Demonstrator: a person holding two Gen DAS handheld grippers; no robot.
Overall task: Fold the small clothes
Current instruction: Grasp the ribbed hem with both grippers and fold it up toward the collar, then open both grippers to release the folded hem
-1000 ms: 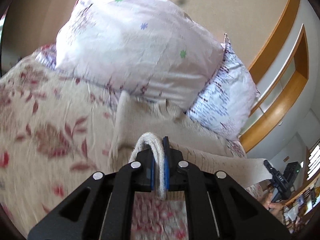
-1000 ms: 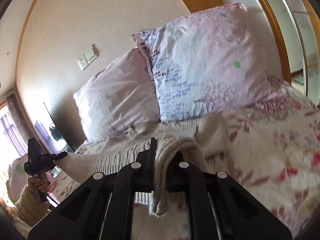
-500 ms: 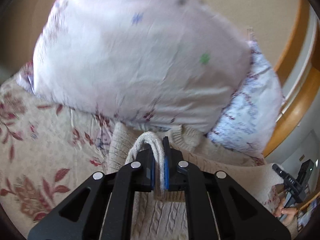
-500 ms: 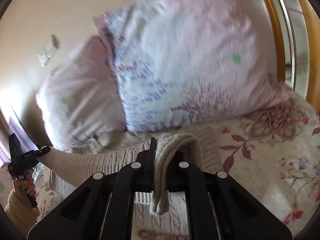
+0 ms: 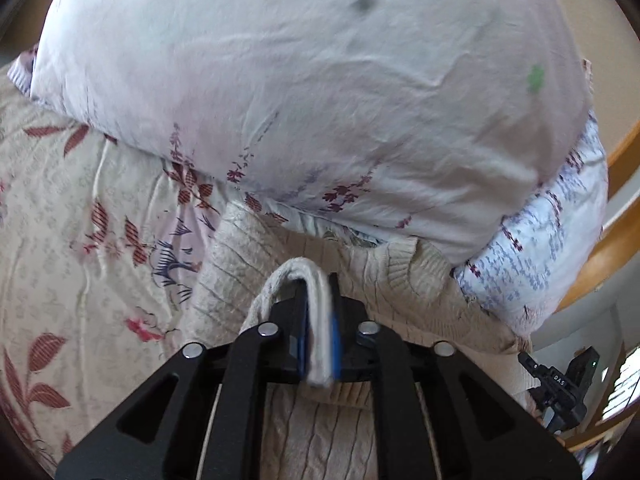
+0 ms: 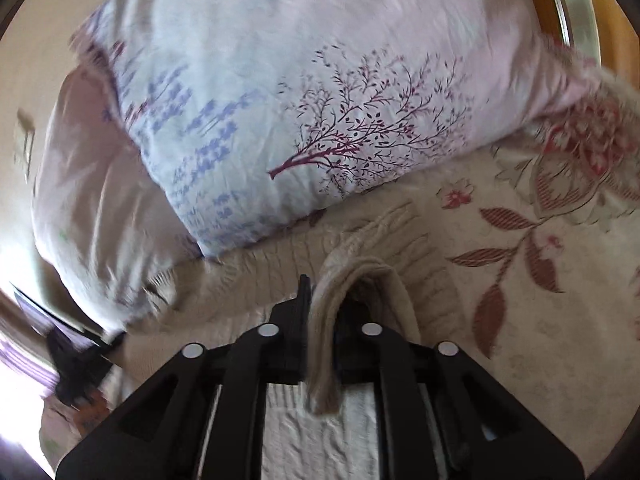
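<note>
A beige cable-knit sweater (image 5: 248, 264) lies on the floral bedspread, its collar end against the pillows. My left gripper (image 5: 319, 312) is shut on a fold of the sweater's edge, which loops over the left finger. My right gripper (image 6: 322, 312) is shut on another fold of the same sweater (image 6: 280, 256), draped over the right finger. Both hold the lifted edge low over the sweater's body, close to the pillows. The right gripper also shows in the left wrist view (image 5: 560, 384) at the lower right, and the left gripper shows blurred in the right wrist view (image 6: 80, 356).
Two large pillows stand just ahead: a pale pink one (image 5: 300, 92) and a lilac one with a tree print (image 6: 320, 112). The floral bedspread (image 5: 60, 240) stretches to the sides. A wooden headboard frame (image 5: 612, 240) is at the right.
Both grippers have moved forward and down toward the pillows with the sweater's edge in them. The pillows now fill most of both views.
</note>
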